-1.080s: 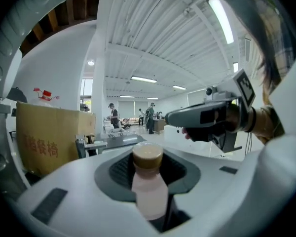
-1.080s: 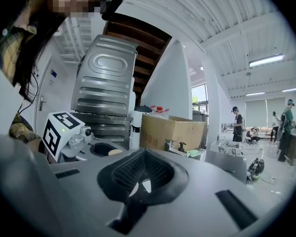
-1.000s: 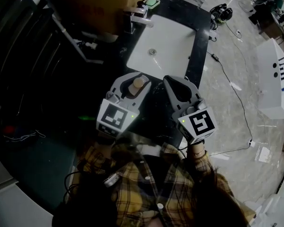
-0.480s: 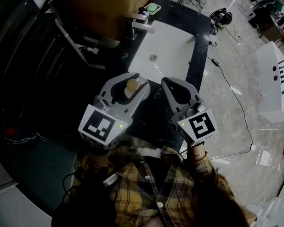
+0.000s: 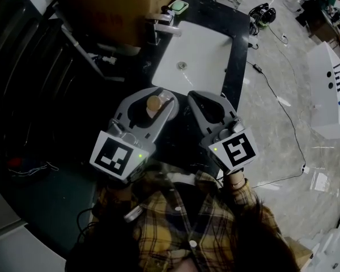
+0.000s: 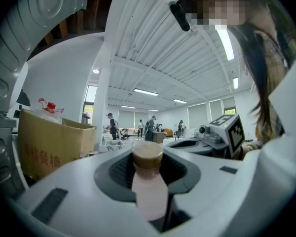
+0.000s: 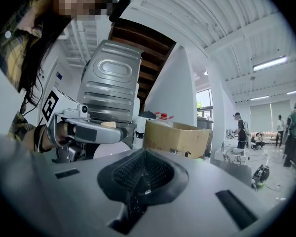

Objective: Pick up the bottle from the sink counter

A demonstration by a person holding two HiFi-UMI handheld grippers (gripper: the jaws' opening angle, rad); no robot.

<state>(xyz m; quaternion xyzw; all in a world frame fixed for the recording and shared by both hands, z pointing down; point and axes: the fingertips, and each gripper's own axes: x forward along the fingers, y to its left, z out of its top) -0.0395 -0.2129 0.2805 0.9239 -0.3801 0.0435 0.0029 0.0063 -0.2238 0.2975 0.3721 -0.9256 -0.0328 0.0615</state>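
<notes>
Your left tool (image 5: 156,91) has its jaws clamped partway on the bottle (image 6: 149,191), pads pressing either side of the pale pinkish body, with the tan cap (image 6: 147,154) poking up just above them. The bottle stands upright in the grip, and in the head view it sits a bit left of centre in the frame, just below the near edge of the white sink basin (image 5: 198,50). You can't see the bottle's base from any angle, so there's no telling how it sits relative to the black worktop (image 5: 238,55). Your right tool (image 5: 203,95) is just to the right of the left one, close beside it but not touching. Its own view shows the jaws pulled together to a thin slit with nothing in them. Both tools point up the frame toward the basin. The faucet (image 5: 161,30) is at the basin's upper left corner, a green thing (image 5: 179,6) that I can't make out properly sits just above it, and a big cardboard box (image 5: 102,10) fills the upper left of the frame. Off to the right on the pale floor, a cable (image 5: 277,101) snakes down past a white cabinet (image 5: 331,95). Your plaid shirt (image 5: 181,225) takes up the bottom of the head view.
</notes>
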